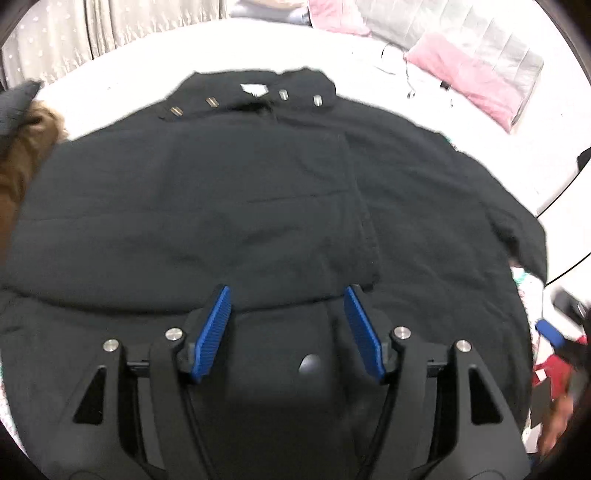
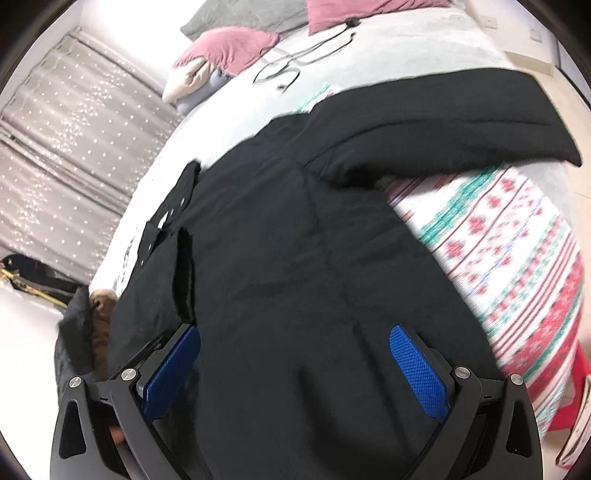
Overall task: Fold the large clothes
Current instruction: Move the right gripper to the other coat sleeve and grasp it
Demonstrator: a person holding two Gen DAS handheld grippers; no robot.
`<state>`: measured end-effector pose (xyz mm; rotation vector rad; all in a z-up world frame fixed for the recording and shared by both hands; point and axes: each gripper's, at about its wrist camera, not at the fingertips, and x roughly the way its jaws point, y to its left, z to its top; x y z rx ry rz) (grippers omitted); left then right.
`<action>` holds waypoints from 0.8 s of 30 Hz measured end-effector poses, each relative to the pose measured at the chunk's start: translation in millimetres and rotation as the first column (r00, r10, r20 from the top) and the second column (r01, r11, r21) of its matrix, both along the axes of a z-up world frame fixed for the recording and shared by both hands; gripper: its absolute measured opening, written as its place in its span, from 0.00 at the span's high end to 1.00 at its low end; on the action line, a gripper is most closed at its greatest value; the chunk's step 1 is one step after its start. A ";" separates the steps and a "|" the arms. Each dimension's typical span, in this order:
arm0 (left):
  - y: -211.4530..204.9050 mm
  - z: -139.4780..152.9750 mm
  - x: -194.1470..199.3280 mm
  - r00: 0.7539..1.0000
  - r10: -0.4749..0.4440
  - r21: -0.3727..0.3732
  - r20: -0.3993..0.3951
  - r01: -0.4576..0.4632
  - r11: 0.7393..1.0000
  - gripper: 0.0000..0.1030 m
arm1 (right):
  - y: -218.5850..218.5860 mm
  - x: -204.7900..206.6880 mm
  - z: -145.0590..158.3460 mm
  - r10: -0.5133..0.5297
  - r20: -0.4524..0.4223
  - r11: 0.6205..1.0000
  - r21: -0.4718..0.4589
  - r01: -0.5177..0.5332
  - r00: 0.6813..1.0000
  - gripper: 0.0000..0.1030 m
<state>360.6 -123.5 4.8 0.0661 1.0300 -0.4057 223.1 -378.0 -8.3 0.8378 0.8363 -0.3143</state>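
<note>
A large black padded jacket (image 1: 258,192) lies spread on the bed, its collar with metal snaps and a white label (image 1: 253,89) on the far side. One front panel is folded over the body, with its edge running down the middle. My left gripper (image 1: 287,291) hovers over the jacket's near hem, open, with nothing between its blue pads. In the right wrist view the same jacket (image 2: 295,240) fills the middle, and one sleeve (image 2: 480,122) stretches out to the upper right. My right gripper (image 2: 294,332) stands wide open just above the cloth, gripping nothing.
The bed (image 2: 517,258) has a white cover with a red and green pattern. Pink pillows (image 1: 469,74) and a grey blanket (image 1: 461,29) lie at the head, with a cable (image 2: 295,62) beside them. A brown fur-trimmed hood (image 1: 26,147) lies at the left. Curtains (image 2: 74,147) hang beyond.
</note>
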 end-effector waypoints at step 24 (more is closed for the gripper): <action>202.5 21.6 -88.3 0.964 0.251 0.005 0.083 -0.252 0.968 0.17 | -261.2 -129.1 -99.9 -0.664 0.187 0.698 0.503 0.510 0.724 0.43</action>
